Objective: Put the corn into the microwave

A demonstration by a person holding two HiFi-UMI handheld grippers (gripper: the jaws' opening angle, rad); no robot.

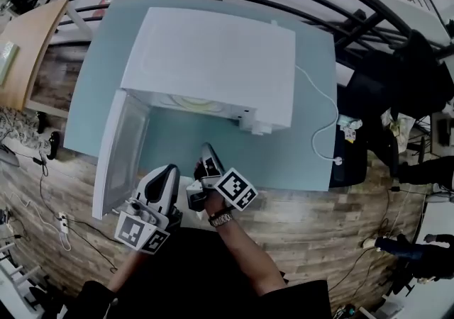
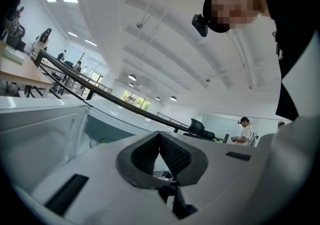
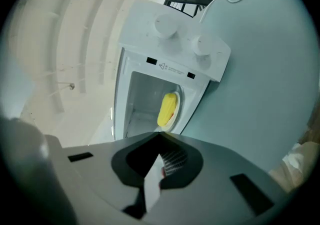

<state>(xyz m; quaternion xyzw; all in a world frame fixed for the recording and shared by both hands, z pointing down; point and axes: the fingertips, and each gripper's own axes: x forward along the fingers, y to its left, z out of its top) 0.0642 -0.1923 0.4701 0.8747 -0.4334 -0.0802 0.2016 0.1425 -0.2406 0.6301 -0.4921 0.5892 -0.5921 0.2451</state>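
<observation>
The white microwave (image 1: 213,55) stands on the teal table (image 1: 291,154) with its door (image 1: 120,154) swung open to the left. A yellow corn cob (image 3: 167,109) lies on the plate (image 3: 179,100) inside the cavity, clear in the right gripper view. My left gripper (image 1: 172,169) and right gripper (image 1: 206,147) hover side by side near the table's front edge, in front of the open cavity. Each has its jaws closed tip to tip with nothing between them: left gripper (image 2: 160,135), right gripper (image 3: 160,135). The left gripper view tilts up toward the ceiling past the microwave (image 2: 45,134).
A white power cable (image 1: 323,119) trails from the microwave's right side to the table's right edge. Dark chairs and bags (image 1: 397,84) stand right of the table. A wooden desk (image 1: 28,48) is at far left. A power strip (image 1: 64,229) lies on the wood floor.
</observation>
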